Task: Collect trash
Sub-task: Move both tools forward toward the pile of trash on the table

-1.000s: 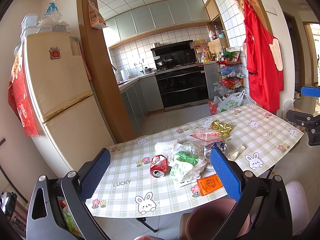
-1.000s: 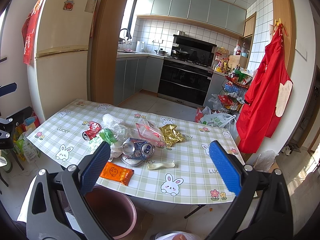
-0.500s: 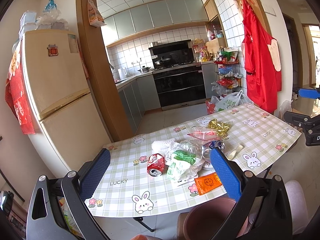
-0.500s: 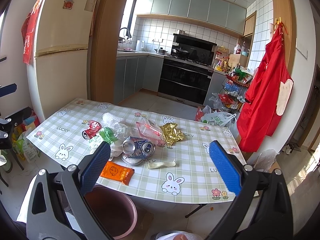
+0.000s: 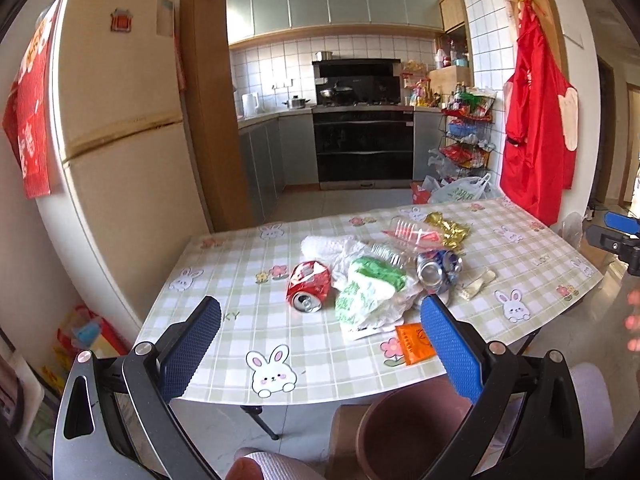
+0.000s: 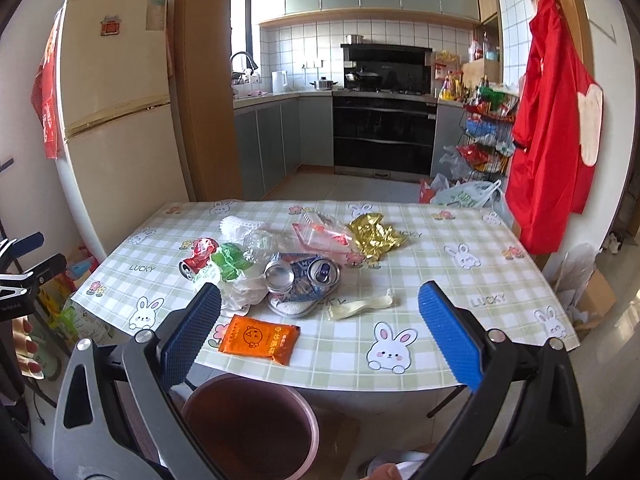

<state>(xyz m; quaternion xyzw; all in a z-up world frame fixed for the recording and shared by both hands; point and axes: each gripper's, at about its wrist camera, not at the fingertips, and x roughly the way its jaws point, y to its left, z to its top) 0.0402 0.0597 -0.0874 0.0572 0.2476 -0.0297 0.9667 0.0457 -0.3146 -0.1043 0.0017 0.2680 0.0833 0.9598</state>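
Note:
Trash lies in a heap on the checked tablecloth (image 5: 240,344): a crushed red can (image 5: 308,286) (image 6: 199,256), a green-and-white wrapper (image 5: 370,290) (image 6: 228,260), crushed blue cans (image 5: 438,270) (image 6: 304,274), a gold foil wrapper (image 5: 448,230) (image 6: 374,234), an orange packet (image 5: 414,344) (image 6: 260,338), a clear plastic spoon (image 6: 360,306). A brown bin (image 5: 404,432) (image 6: 248,428) stands on the floor below the table's near edge. My left gripper (image 5: 320,344) is open and empty before the table. My right gripper (image 6: 320,332) is open and empty above the bin.
A cream fridge (image 5: 116,140) stands at the left with bags at its foot. A wooden pillar (image 5: 204,112) is behind the table. A red apron (image 6: 556,120) hangs on the right wall. The kitchen with oven (image 6: 384,132) and rack lies beyond.
Both grippers moved closer to the table and tilted slightly down; the trash looks nearer. Both stay open. Nothing on the table has moved.

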